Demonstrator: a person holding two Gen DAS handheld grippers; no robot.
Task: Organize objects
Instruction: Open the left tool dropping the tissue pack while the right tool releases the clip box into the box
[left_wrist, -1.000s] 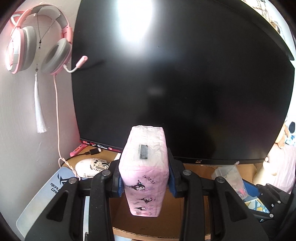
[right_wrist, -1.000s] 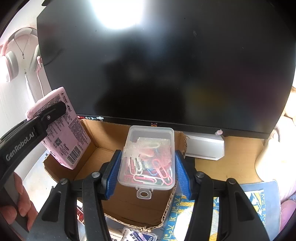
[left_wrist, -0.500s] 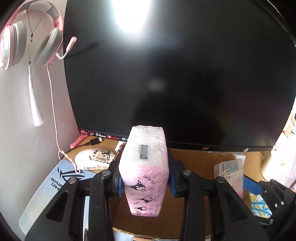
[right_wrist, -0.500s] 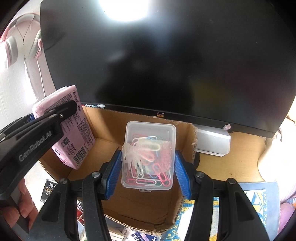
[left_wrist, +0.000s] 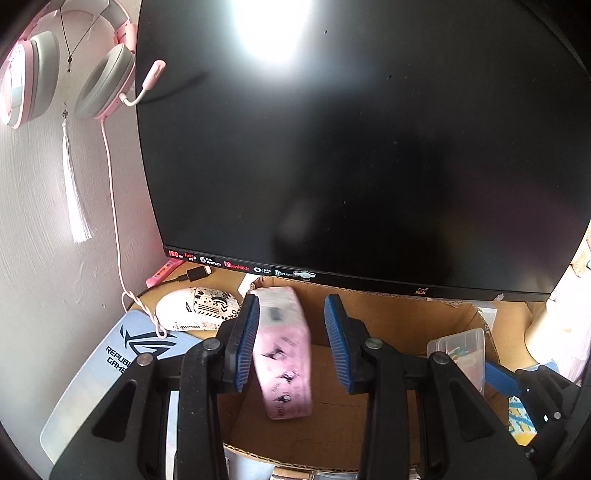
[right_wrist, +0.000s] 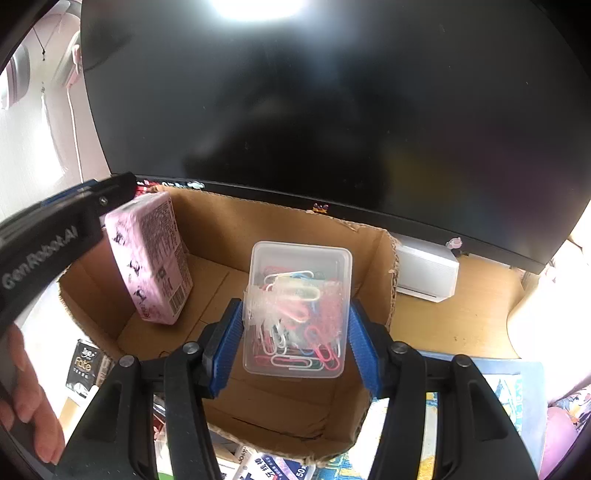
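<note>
Tissue pack (left_wrist: 282, 354) released — left hand-held gripper (left_wrist: 291, 341) opened

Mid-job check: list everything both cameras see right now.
monitor: 1, black, behind the box
cardboard box: 1, brown, on the desk below the monitor
tissue pack: 1, pink, tilted inside the box, left side
paperclip case: 1, clear, over the box
headset: 1, pink and grey, on the wall
mouse: 1, white patterned, left of the box
mouse pad: 1, pale blue, under the mouse
left tool: 1, black, open around the tissue pack
right tool: 1, black, shut on the paperclip case
hand: 1, behind the left tool
</note>
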